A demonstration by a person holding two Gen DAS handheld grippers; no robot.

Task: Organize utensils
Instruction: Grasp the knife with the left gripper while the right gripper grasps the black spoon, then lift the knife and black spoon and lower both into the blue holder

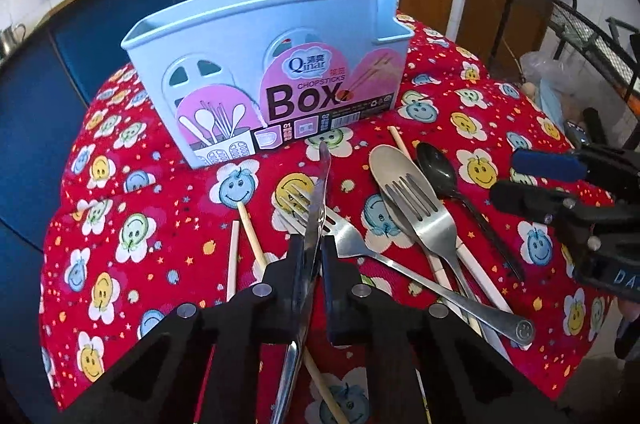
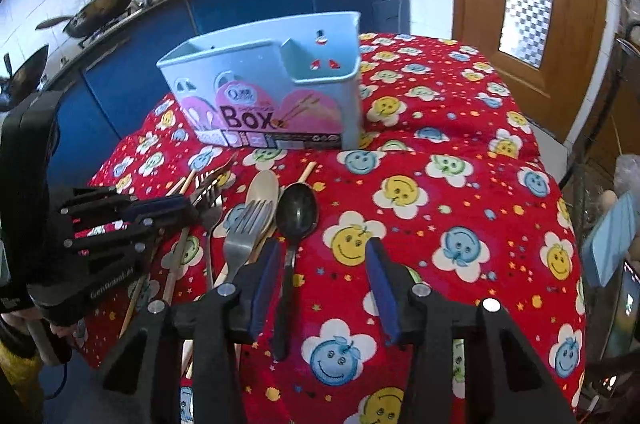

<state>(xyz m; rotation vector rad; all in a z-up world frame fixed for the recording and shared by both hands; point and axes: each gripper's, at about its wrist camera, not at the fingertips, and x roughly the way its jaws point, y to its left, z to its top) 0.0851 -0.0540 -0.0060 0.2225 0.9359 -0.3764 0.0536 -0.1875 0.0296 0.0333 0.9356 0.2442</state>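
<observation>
**Knife gripped on the left, black spoon lined up on the right**

Left wrist view: the left gripper (image 1: 314,256) has its jaws closed tight on a table knife (image 1: 318,192), the blade standing edge-up between the pads and pointing toward the blue chopsticks box (image 1: 264,64), which sits at the far edge of the red smiley-print tablecloth (image 1: 120,208). Beneath the blade lies a fork (image 1: 348,236), beside it wooden chopsticks (image 1: 250,228), and to the right a pale spoon (image 1: 386,164) with a second fork (image 1: 424,212) on top. The pick-up step looks done here; next the knife must be lifted clear of the fork under it and carried to the box's open top.

Right wrist view: the right gripper (image 2: 320,264) stands about half open with nothing pressed between its blue pads (image 2: 264,272). The black spoon (image 2: 298,212) lies near the middle of the cloth, its handle running just inside the left pad. To take it, the jaws would need to settle lower and close on the handle.
</observation>
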